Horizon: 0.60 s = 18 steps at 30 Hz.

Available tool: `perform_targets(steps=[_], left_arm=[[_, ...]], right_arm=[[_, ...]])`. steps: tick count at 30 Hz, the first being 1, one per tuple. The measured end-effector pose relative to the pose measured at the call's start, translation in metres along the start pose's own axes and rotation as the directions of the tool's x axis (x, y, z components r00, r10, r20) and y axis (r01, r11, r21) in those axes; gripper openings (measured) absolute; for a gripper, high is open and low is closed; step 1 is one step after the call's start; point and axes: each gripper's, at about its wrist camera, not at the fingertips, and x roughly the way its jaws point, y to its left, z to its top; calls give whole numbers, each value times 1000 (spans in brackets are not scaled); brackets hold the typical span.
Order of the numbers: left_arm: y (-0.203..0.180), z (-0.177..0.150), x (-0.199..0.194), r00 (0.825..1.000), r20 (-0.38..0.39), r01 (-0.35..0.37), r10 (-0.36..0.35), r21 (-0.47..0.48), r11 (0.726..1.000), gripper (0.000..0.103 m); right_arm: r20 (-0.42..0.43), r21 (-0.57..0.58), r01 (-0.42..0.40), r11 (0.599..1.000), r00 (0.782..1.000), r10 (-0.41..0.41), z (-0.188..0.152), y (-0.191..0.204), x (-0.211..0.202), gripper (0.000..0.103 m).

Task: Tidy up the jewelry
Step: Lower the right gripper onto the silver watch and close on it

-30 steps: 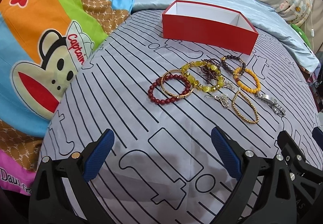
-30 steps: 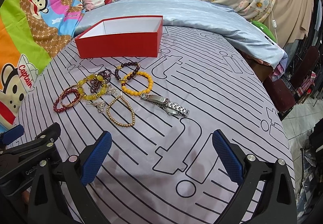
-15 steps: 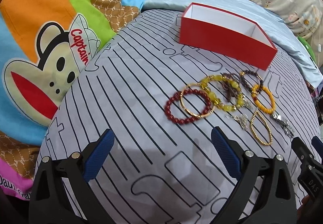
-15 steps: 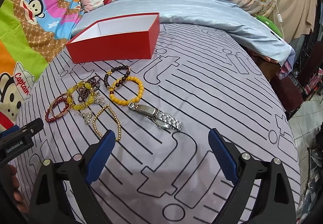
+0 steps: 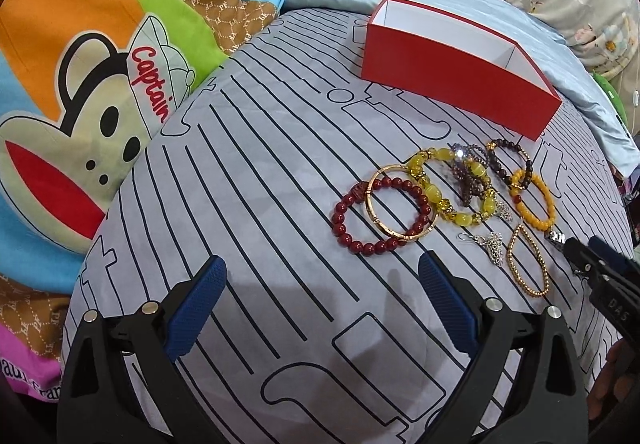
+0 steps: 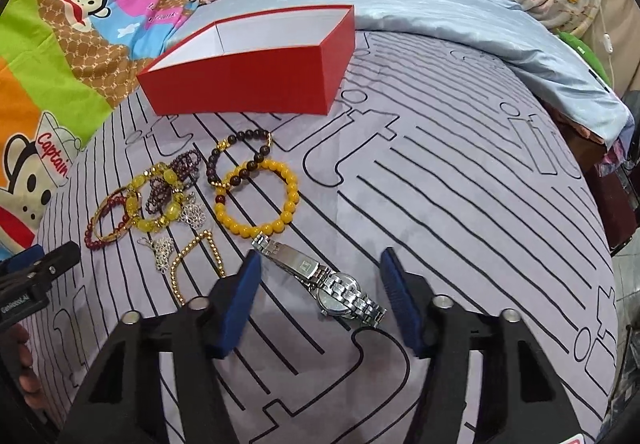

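While both claws gape | right claw [image 6: 320, 284] straddles watch [image 6: 320, 280] | bracelets crowd left

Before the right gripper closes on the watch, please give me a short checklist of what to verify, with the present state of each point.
1. Right gripper open: ok.
2. Watch lies between its fingers: ok.
3. Fingers low enough to touch the watch: cannot tell.
4. Gold chain outside the left finger: ok, but close.
5. Red box open, with room inside: ok for the part in view; the floor is partly hidden.
6. Left gripper open, holding nothing, away from the watch: ok.
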Motion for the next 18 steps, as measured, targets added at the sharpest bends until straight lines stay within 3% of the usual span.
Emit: perform_targets(steps=[6, 14, 15, 18], left_arm=[[3, 2, 4, 1000, -14, 26, -26, -13, 1000, 94], [-4, 4, 3, 999, -19, 50, -50, -7, 999, 90], [-5, 5, 2, 998, -14, 55, -55, -4, 998, 90], [-12, 8, -2, 998, 0, 70, -70, 8, 998, 90]], right_arm=[[-6, 4, -12, 1000, 1000, 12, -11, 0, -3, 25], [-10, 47, -31, 998, 999, 31, -24, -2, -13, 23], [1, 51, -38, 998, 999, 38, -24, -1, -17, 14], [-8, 60, -36, 998, 999, 37, -24, 1, -21, 11]])
